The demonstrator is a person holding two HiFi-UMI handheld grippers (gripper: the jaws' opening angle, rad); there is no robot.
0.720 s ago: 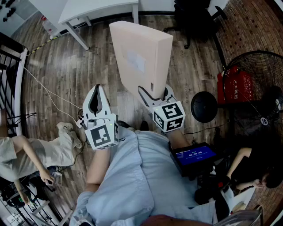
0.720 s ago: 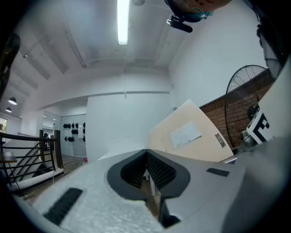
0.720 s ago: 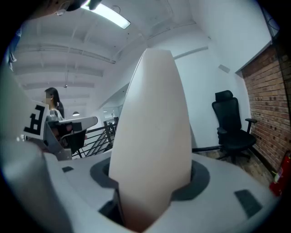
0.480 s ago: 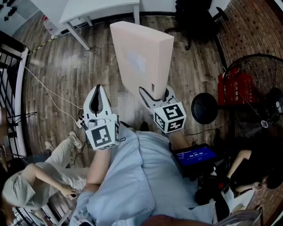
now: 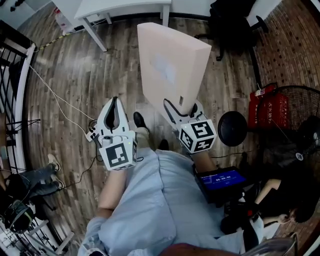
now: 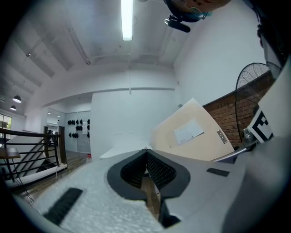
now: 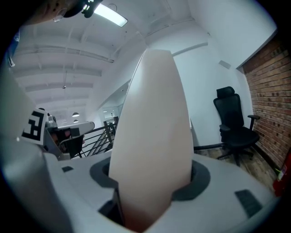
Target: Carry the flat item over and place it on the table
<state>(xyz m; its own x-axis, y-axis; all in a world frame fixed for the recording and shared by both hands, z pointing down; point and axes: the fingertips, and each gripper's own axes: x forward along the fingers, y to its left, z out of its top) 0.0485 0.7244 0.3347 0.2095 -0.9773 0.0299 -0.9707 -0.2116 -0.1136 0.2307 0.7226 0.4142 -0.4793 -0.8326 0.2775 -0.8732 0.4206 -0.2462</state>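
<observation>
Your right gripper (image 5: 183, 108) is clamped on the flat beige box (image 5: 176, 47), with the jaws pressed against its two broad faces at a lower corner. In the right gripper view the box's narrow edge fills the gap between the pads and rises straight up. The box stands on edge in the air in front of you at about 12 o'clock, above the wood floor (image 5: 75, 80). It leans a little toward 1 o'clock, and the face carrying a pale label (image 5: 165, 70) is turned toward your left side. Your left gripper (image 5: 114, 103) is at about 10 o'clock from your body and apart from the box. Its jaws are together with nothing between them, and its own view shows the ribbed pads meeting. The white table (image 5: 125, 6) is at 11 o'clock along the far edge of the head view, well apart from the box. A black office chair (image 5: 231, 20) is at 1 o'clock. Red fire extinguishers (image 5: 270, 106) are at 3 o'clock, near a brick wall (image 5: 292, 40) and a black round fan base (image 5: 232, 128). A thin cable (image 5: 52, 95) runs across the floor at 9 o'clock, beside a dark railing (image 5: 11, 75). A lit blue screen (image 5: 220, 178) sits by your right hip at 4 o'clock.
</observation>
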